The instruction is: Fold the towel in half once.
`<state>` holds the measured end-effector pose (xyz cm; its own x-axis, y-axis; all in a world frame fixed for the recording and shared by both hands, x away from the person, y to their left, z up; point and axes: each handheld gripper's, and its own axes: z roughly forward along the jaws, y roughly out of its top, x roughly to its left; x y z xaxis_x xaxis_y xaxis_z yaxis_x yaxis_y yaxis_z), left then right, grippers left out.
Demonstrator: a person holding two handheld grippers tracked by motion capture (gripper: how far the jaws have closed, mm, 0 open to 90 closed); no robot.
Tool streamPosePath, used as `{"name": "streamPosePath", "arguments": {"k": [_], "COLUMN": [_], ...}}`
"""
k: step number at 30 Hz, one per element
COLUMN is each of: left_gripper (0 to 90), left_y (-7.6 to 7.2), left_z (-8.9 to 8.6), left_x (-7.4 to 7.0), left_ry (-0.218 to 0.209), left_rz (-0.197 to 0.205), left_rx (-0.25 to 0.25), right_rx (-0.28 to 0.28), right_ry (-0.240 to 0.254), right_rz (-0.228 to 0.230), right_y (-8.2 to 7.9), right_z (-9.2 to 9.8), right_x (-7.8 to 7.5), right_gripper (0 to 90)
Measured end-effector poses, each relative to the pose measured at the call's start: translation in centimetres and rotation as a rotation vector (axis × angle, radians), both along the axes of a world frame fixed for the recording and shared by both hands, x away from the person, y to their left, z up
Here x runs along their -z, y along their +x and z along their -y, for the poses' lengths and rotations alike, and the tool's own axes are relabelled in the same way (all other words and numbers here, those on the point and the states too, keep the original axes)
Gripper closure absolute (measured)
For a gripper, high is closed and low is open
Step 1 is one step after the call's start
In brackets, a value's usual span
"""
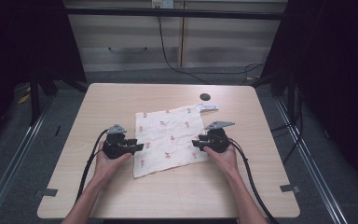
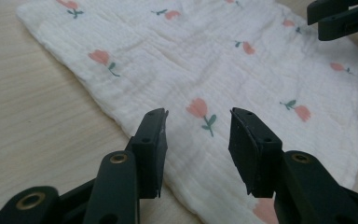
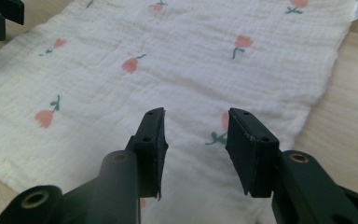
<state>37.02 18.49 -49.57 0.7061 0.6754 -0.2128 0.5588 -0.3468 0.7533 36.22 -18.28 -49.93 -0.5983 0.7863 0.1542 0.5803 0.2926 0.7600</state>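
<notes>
A: cloth (image 1: 170, 139) lies flat mid-table (image 1: 121, 100), thin crinkly muslin, so I'd guess light, floppy, zero stiffness

B: yeah, pinch the side edges near the front corners. left gripper (image 1: 131, 146) and right gripper (image 1: 199, 143) both half open over it, holding nothing

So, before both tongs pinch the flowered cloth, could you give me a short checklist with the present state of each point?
1. Cloth lies flat on the table: ok.
2. Left tongs at the cloth's left edge, jaws apart, nothing pinched: ok.
3. Right tongs at the cloth's right edge, jaws apart, nothing pinched: ok.
4. The two tongs face each other across the cloth: ok.
5. Jaw tips touch the fabric: cannot tell.
6. White label at the far corner is away from both tongs: ok.
</notes>
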Motion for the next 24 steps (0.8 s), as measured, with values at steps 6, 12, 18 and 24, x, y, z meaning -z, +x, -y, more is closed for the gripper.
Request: {"name": "streamPosePath", "arguments": {"k": [6, 12, 18, 24], "left_gripper": [58.8, 58.6, 58.6, 58.5], "left_y": [-0.1, -0.4, -1.7, -4.0], "left_z": [0.7, 0.6, 0.3, 0.2], "left_x": [0.7, 0.9, 0.9, 0.6], "left_ry": [0.07, 0.064, 0.09, 0.113], "left_rz": [-0.019, -0.006, 0.022, 0.023], "left_rx": [0.036, 0.043, 0.073, 0.098], "right_rx": [-0.024, -0.044, -0.056, -0.089], "right_ry": [-0.049, -0.073, -0.068, -0.069], "right_rz": [-0.024, -0.024, -0.017, -0.02], "right_y": [-0.4, -1.5, -3.3, -6.1], "right_z": [-1.0, -0.9, -0.5, -0.6], "right_x": [0.8, 0.7, 0.7, 0.6], "right_gripper": [59.4, 59.2, 59.3, 59.4]}}
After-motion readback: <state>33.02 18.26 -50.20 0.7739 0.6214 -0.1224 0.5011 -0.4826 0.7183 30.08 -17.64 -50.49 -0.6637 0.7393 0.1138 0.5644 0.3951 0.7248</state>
